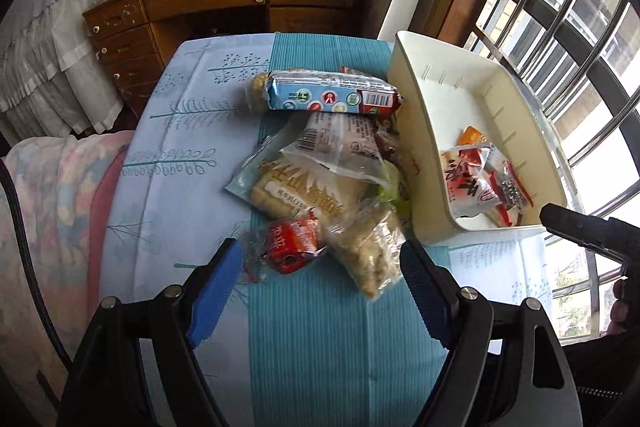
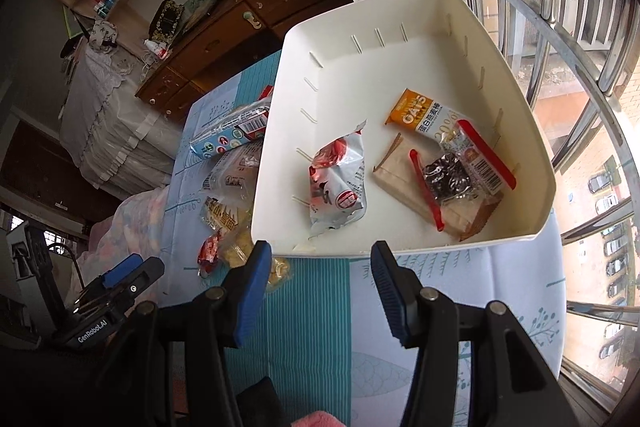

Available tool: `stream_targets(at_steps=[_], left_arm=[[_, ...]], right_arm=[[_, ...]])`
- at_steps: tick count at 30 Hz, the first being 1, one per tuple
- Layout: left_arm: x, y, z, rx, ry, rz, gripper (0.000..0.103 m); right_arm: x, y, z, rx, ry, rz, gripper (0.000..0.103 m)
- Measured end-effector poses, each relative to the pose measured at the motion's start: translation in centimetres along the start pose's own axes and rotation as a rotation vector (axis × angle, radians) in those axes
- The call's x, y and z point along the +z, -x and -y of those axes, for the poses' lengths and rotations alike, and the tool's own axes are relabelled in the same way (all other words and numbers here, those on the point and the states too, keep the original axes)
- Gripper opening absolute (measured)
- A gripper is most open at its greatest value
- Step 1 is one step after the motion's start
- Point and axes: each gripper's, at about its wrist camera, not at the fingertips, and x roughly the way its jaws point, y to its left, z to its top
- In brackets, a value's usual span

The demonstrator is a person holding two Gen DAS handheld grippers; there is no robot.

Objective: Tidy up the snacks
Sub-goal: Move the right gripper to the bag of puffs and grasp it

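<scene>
Left tongs (image 1: 320,267) wide open, empty, over the snack pile (image 1: 320,171) on the counter (image 1: 180,147). Right tongs (image 2: 320,267) half open, empty, at the white bin's (image 2: 400,245) near rim. Bin at 3 o'clock of pile; wooden desk (image 1: 224,3) at 12.

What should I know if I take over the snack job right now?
Left gripper: open, empty, hovering at the near edge of the snack pile.
Right gripper: open, empty, at the near rim of the white bin.
Done: four packets lie in the bin, among them the orange oat bar.
Left: the pile on the table, including the long blue packet, goes into the bin.
</scene>
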Motion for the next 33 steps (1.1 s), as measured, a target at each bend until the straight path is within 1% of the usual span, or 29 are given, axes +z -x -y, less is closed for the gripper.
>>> stream_targets(at_steps=[6, 12, 14, 18, 20, 21, 22, 26, 29, 33], left_arm=[[-0.2, -1.4, -2.0, 0.023, -0.072, -0.031, 0.08], [-0.4, -3.2, -3.7, 0.029, -0.16, -0.063, 0.08], [-0.4, -3.9, -4.2, 0.034, -0.198, -0.072, 0.08], [-0.8, -5.2, -4.8, 0.02, -0.286, -0.081, 0.08], [-1.0, -5.7, -4.9, 0.008, -0.328, -0.087, 0.08], [-1.1, -5.9, -4.9, -0.001, -0.348, -0.09, 0.08], [-1.1, -6.2, -5.0, -0.01, -0.367, -0.093, 0.08], [-1.4, -7.2, -4.8, -0.041, -0.438, -0.1, 0.08], [-1.4, -7.8, -4.6, -0.07, -0.489, -0.097, 0.08], [-1.5, -8.7, -4.1, -0.102, -0.553, -0.086, 0.08]], right_arm=[[-0.7, -1.1, -1.3, -0.007, -0.047, -0.008, 0.052], [-1.5, -2.4, -2.0, -0.011, -0.145, -0.02, 0.052], [-1.8, -2.9, -2.3, -0.013, -0.168, -0.023, 0.052], [-2.6, -4.2, -2.7, -0.004, -0.241, -0.045, 0.053], [-3.1, -4.8, -2.9, -0.005, -0.271, -0.057, 0.056], [-3.3, -5.2, -3.0, -0.004, -0.283, -0.063, 0.06], [-3.5, -5.5, -3.2, 0.0, -0.296, -0.067, 0.062], [-4.3, -7.1, -3.8, 0.028, -0.358, -0.098, 0.064], [-4.8, -8.6, -4.0, 0.054, -0.41, -0.129, 0.071], [-5.5, -10.4, -4.2, 0.086, -0.474, -0.167, 0.073]])
